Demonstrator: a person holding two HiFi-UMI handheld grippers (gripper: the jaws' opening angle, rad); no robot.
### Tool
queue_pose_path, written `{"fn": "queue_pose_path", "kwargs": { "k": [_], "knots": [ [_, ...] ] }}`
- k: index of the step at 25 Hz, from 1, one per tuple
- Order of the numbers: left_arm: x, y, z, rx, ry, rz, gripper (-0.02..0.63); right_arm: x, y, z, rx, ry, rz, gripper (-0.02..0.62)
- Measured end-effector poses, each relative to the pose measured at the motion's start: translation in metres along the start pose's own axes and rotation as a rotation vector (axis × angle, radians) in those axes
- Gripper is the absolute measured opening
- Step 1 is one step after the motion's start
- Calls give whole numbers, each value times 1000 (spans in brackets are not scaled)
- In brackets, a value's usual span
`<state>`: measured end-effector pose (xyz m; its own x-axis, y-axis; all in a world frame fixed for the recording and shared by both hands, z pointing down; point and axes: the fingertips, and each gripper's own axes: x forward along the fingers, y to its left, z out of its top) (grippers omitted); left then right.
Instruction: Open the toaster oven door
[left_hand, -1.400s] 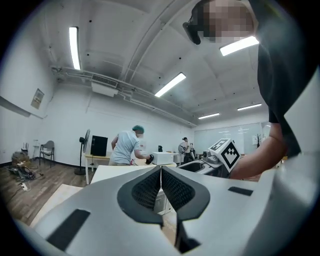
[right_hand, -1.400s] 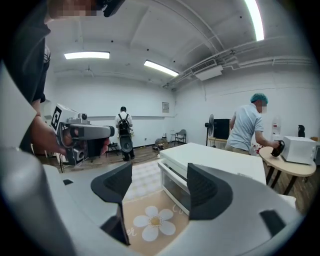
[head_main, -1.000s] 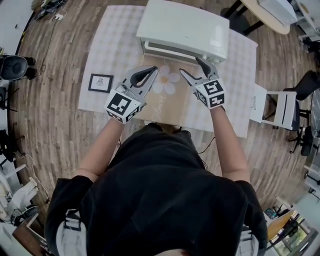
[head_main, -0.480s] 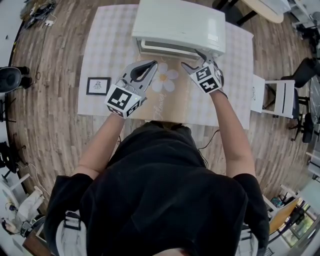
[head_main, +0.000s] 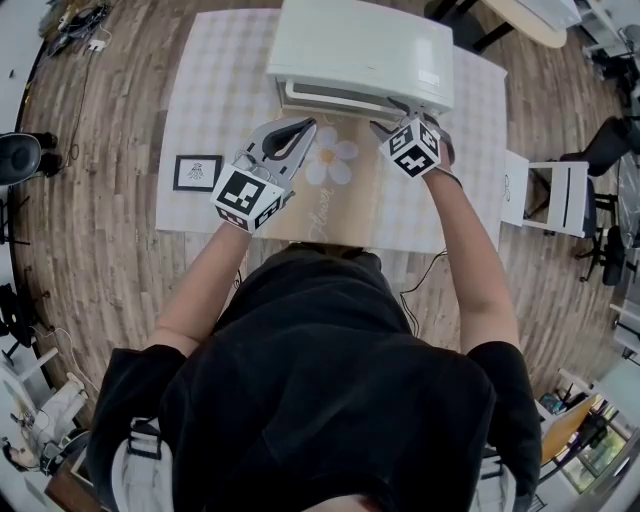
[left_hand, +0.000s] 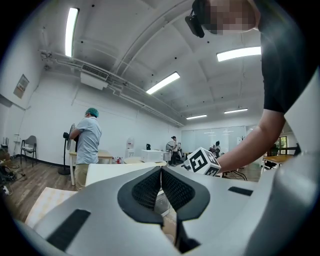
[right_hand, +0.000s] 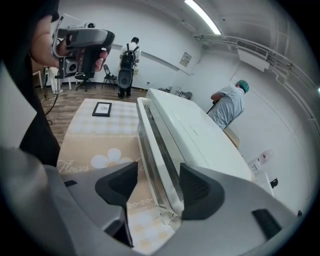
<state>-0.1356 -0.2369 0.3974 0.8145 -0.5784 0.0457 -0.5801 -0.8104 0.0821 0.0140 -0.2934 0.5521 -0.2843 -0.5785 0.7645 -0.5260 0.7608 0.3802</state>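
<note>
1. Nearest to me, at the centre left of the head view, the left gripper (head_main: 307, 128) hangs over the flower mat (head_main: 330, 165). Its jaws are pressed together with nothing between them (left_hand: 161, 172). It is near the oven front but apart from it.
2. A little further, at the upper right of centre, the right gripper (head_main: 397, 112) is at the right end of the oven front. It is clearly the nearer of the two to the door.
3. In the right gripper view, its jaws (right_hand: 159, 186) are wide but closing. The handle (right_hand: 150, 145) of the door passes between them. I see a gap on both sides, so I judge the pads do not press on it yet.
4. The handle is long and thin. It runs along the oven front, left to right in the head view, and from lower centre to upper left in the right gripper view. The jaws stand across this axis, one on each side.
5. Furthest, the toaster oven (head_main: 360, 50) stands at the top centre of the head view, door shut, facing me.
6. I judge the pull must come toward me and down.
</note>
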Motion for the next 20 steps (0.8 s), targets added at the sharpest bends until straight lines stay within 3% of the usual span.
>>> {"fn": "queue_pose_path", "kwargs": {
  "k": [6, 14, 20],
  "knots": [
    [3, 3, -3, -4, 2, 0, 18, 10, 2, -8, -101, 71, 34, 273],
    [2, 1, -4, -7, 2, -8, 18, 18, 5, -15, -283, 165, 30, 221],
    [-2, 2, -7, -12, 3, -2, 18, 23, 2, -17, -390, 213, 35, 137]
  ]
}}
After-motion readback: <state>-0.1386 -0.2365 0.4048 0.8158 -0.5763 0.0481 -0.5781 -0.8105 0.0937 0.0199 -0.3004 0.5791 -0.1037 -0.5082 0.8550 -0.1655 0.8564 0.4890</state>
